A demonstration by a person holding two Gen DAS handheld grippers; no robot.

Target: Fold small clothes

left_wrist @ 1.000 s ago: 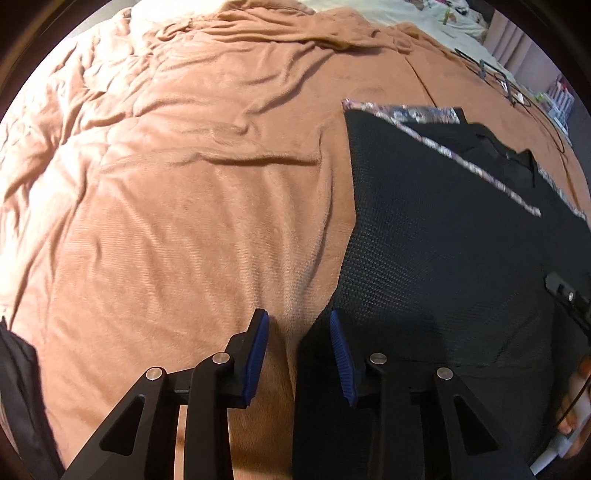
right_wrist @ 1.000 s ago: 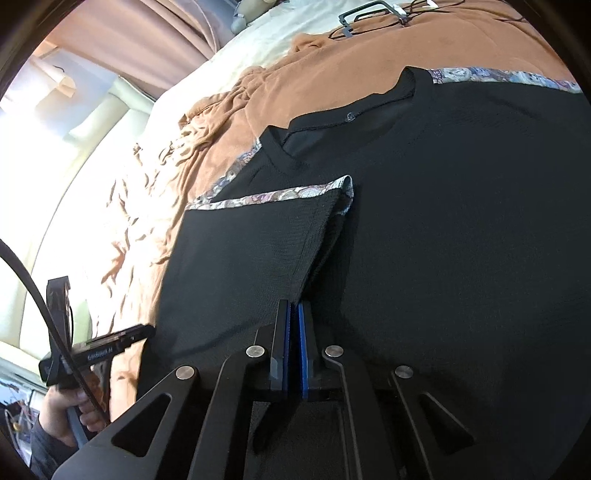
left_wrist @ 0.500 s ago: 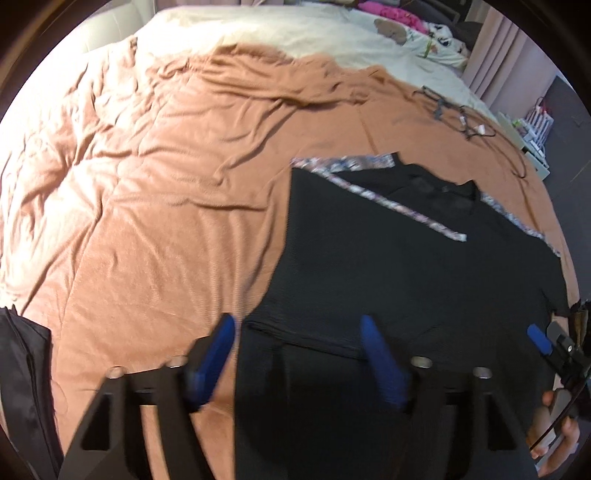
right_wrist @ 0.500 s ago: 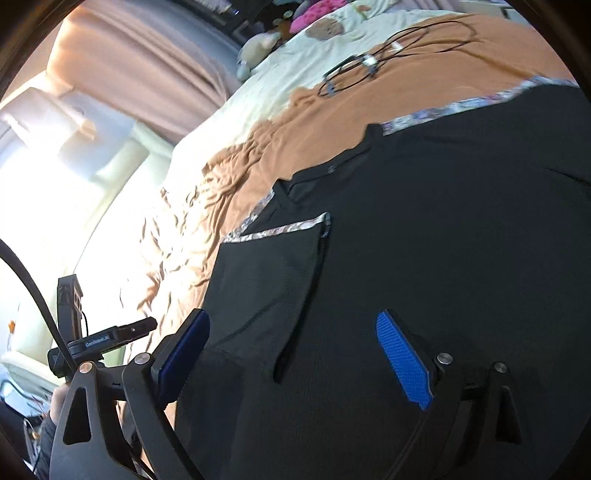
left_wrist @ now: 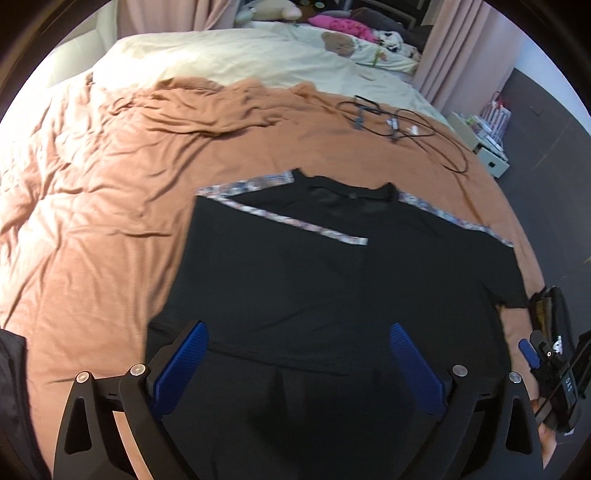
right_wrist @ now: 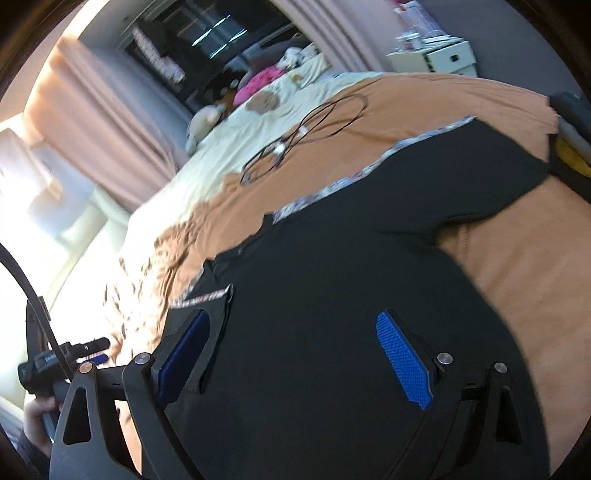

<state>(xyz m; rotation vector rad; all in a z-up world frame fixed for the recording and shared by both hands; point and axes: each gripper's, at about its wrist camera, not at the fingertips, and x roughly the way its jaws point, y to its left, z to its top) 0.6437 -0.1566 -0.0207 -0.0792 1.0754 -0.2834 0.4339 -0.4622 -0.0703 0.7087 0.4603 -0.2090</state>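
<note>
From my left wrist camera I see the black shirt lying flat on the orange-brown blanket, collar away from me, with its left side folded over onto the body so that a patterned trim strip runs diagonally across the chest. My left gripper hangs above the shirt's lower part with its jaws spread wide, blue pads facing each other and nothing between them. The right sleeve lies spread out toward the blanket's edge. My right wrist camera gives a blurred view of the same shirt; the right gripper is likewise wide open over the black cloth and has hold of nothing, and I cannot tell if either gripper touches the fabric. Beyond the collar a tangle of black cables lies on the blanket, well apart from the shirt. Farther back a cream sheet covers the bed, with a pink item on it near the curtains.
</note>
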